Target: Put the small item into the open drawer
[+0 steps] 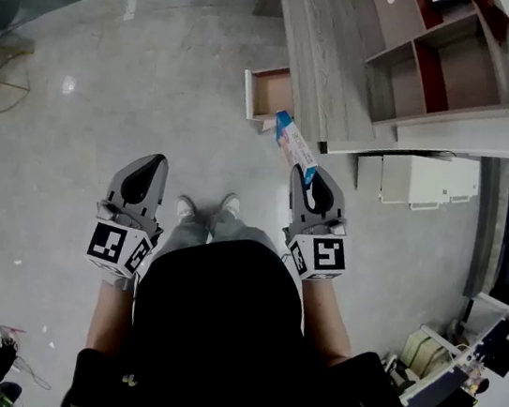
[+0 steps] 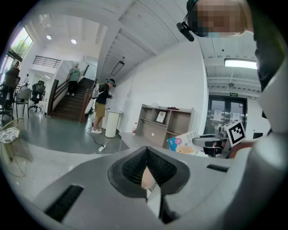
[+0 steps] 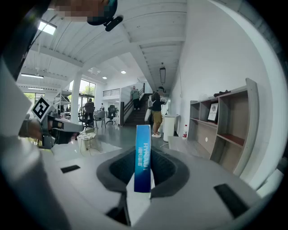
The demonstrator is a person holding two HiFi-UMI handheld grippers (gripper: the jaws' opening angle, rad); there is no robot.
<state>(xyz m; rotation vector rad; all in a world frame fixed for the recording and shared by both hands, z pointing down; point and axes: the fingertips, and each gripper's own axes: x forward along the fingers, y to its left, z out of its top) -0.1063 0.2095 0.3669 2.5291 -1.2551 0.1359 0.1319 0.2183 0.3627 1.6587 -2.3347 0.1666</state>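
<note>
Box (image 1: 295, 147), thin and blue, is pinched by its narrow sides between the pads of the right gripper (image 1: 312, 186). It is clamped at its near end, and most of its length is seen sticking out past the jaw tips. In the right gripper view it is seen edge-on, upright and centred, with white lettering down the blue edge. In the head view it is tilted forward and to the left, over the floor (image 1: 106, 119), with its far end just beside the near corner of the drawer (image 1: 273, 90). It is not inside the drawer.

The drawer is pulled out from the left side of the desk (image 1: 325, 47), and its brown bottom is shown bare. A shelf (image 1: 447, 56) with open compartments is set on the desk top.

The left gripper (image 1: 148, 172) is held low at the person's left, well apart from the box and the desk. Its jaws are pressed together, and nothing is seen between them in the left gripper view. Two shoes (image 1: 206, 208) are seen on the floor between the grippers.
</note>
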